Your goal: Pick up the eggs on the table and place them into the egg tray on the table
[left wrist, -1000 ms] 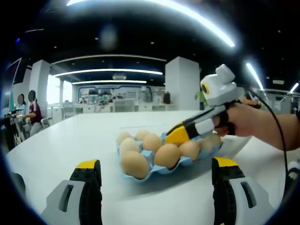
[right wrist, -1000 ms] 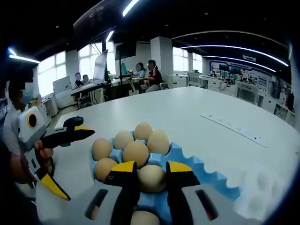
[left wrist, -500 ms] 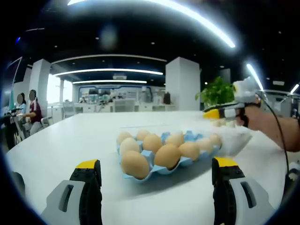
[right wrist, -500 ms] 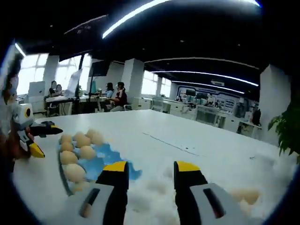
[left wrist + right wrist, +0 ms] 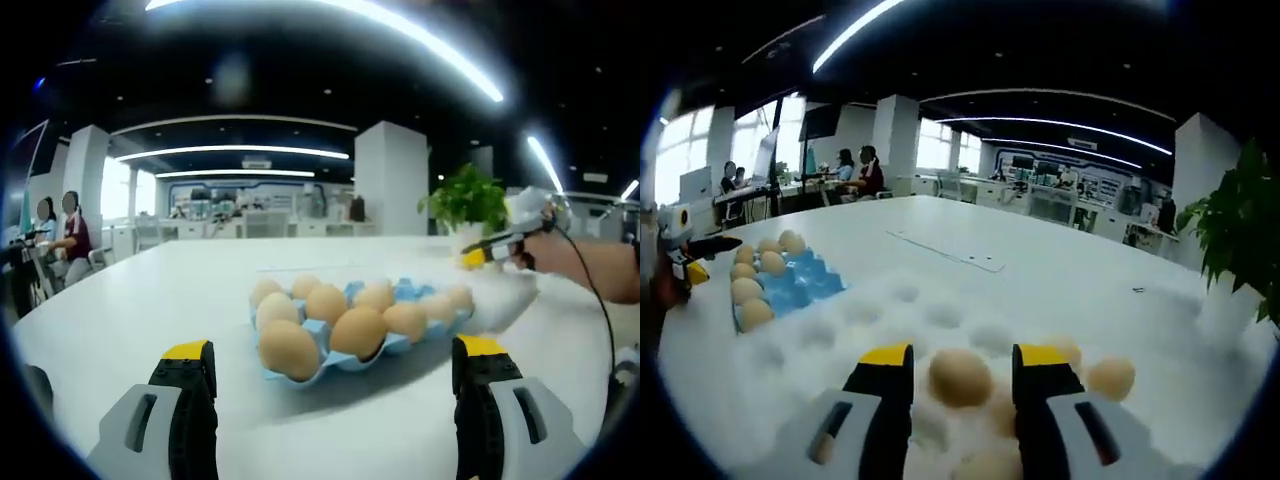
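So, L gripper [image 5: 335, 365] hangs low over the white table [image 5: 130, 310], jaws spread wide w/ nothing between them, pointing at the blue egg tray [image 5: 400, 292] just ahead, which holds several brown eggs [image 5: 288, 348]. R gripper [image 5: 962, 362] sits over a white dimpled tray [image 5: 870, 320], jaws apart either side of a loose egg [image 5: 959, 376]; can't tell if they touch it. More loose eggs [image 5: 1110, 378] nearby. Potted plant [image 5: 465, 200] stands behind.

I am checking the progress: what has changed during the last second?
The right gripper left the blue egg tray and moved to the loose eggs, its jaws now either side of one egg, not shut. The left gripper stayed open and still; the tray's eggs stayed put.
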Motion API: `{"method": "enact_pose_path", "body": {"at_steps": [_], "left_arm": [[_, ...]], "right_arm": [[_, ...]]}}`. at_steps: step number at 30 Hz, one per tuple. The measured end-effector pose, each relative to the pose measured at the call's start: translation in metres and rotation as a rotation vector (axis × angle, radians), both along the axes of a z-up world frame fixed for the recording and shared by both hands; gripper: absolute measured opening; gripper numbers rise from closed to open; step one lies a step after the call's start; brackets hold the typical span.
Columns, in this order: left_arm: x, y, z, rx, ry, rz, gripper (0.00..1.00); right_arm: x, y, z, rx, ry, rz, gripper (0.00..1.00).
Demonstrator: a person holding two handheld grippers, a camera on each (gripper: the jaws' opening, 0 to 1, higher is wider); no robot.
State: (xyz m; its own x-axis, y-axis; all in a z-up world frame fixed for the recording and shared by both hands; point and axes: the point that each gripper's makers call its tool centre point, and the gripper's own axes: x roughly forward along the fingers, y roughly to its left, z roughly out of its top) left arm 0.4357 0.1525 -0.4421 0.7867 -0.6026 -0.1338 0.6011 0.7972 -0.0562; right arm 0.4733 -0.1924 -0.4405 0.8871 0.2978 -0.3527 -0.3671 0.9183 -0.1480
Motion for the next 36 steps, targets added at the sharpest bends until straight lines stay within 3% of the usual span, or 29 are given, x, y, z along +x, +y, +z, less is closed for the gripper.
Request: {"method": "enact_pose_path", "body": {"at_steps": [3, 6, 7, 12, 19, 27, 32, 36], "left_arm": [[-0.002, -0.001, 0.0, 0.001, 0.001, 0.0, 1.0], [-0.002, -0.001, 0.0, 0.001, 0.001, 0.0, 1.0], [-0.002, -0.001, 0.0, 0.001, 0.001, 0.001, 1.0], [-0.003, -0.001, 0.0, 0.001, 0.001, -0.001, 1.0], [-0.003, -0.001, 0.0, 0.003, 0.001, 0.0, 1.0], [-0.003, -0.001, 0.001, -0.002, 0.0, 0.005, 1.0], [-0.003, -0.001, 0.001, -0.005, -0.001, 0.0, 1.0], [-0.003, -0.002, 0.001, -0.005, -0.004, -0.005, 1.0]], "right_arm": [[0.0, 0.003, -0.004, -0.021, 0.029, 0.014, 0.35], [-0.003, 0.009, -0.011, -0.091, 0.065, 0.066, 0.33], [-0.006, 0.013, -0.012, -0.046, 0.104, 0.082, 0.31], [-0.007, 0.015, -0.014, -0.033, 0.151, 0.16, 0.3], [-0.013, 0.019, -0.018, -0.009, 0.195, 0.201, 0.28], [-0.017, 0.016, -0.011, 0.008, 0.078, 0.077, 0.27], [-0.015, 0.017, 0.017, 0.113, -0.036, 0.017, 0.27], [-0.005, 0.028, 0.04, 0.226, -0.074, 0.05, 0.27]]}}
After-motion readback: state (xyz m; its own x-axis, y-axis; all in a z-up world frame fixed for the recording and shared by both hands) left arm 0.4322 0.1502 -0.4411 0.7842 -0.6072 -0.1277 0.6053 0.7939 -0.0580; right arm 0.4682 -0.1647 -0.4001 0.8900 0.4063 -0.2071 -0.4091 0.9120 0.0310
